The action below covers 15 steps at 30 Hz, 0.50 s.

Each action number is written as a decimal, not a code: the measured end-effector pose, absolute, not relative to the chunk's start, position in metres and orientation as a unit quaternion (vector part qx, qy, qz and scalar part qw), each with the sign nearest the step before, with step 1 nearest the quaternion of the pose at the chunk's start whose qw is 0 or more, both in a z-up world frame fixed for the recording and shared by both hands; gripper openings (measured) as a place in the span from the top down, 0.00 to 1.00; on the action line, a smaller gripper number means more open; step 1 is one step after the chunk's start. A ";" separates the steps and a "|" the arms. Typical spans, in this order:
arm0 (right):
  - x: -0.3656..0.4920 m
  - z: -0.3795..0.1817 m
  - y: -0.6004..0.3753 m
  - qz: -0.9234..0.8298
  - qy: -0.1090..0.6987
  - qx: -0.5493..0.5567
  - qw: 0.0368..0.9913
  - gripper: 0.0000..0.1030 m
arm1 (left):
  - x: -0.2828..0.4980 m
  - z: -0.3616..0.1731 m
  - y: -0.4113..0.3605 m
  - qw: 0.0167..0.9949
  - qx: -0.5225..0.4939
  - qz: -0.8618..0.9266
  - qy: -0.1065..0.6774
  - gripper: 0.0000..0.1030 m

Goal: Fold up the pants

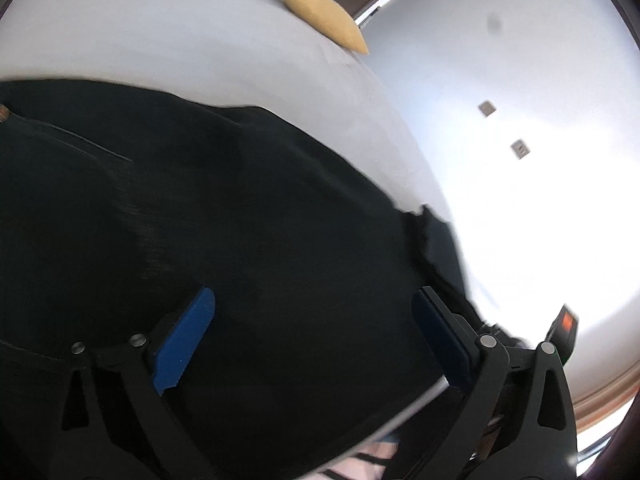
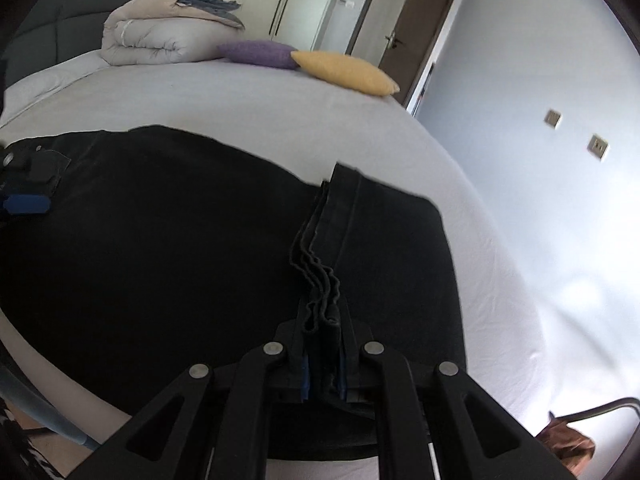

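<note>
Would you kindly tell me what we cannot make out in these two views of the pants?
- Left wrist view: motion blur smears the black pants; whether the open left gripper touches them is unclear.
- Right wrist view: the right gripper, shut on the stacked hems, hides the fabric below its fingers.
- Both views: the waistband end is cut off at the left edge.

Left wrist view: tilted, very close above the black pants, looking across the bed to its far corner. Right wrist view: a bit higher, facing the same far edge. Shared: pants, bed, yellow pillow, wall plates.
</note>
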State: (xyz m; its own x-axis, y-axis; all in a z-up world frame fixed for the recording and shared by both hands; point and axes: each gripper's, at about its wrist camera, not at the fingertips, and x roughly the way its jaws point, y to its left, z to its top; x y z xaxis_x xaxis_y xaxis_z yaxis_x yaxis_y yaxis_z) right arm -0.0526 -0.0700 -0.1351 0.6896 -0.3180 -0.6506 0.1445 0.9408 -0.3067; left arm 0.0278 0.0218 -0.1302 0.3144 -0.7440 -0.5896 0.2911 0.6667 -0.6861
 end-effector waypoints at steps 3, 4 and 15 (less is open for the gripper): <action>-0.058 -0.122 -0.060 -0.126 0.349 -0.148 0.917 0.89 | 0.044 -0.127 0.003 0.730 -0.285 -0.356 0.509 0.02; -0.057 -0.118 -0.053 -0.124 0.343 -0.160 0.917 0.89 | 0.049 -0.126 -0.005 0.716 -0.294 -0.365 0.517 0.02; -0.071 -0.102 -0.013 -0.084 0.324 -0.197 0.922 0.89 | 0.075 -0.120 -0.064 0.653 -0.294 -0.412 0.563 0.13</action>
State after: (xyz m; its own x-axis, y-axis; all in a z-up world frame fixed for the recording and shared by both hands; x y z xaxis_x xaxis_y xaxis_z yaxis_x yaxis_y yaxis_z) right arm -0.0710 -0.0126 -0.1019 0.7757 -0.2828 -0.5642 0.0279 0.9085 -0.4170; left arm 0.0749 -0.0641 -0.1195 0.0266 -0.8695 -0.4932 0.2081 0.4874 -0.8480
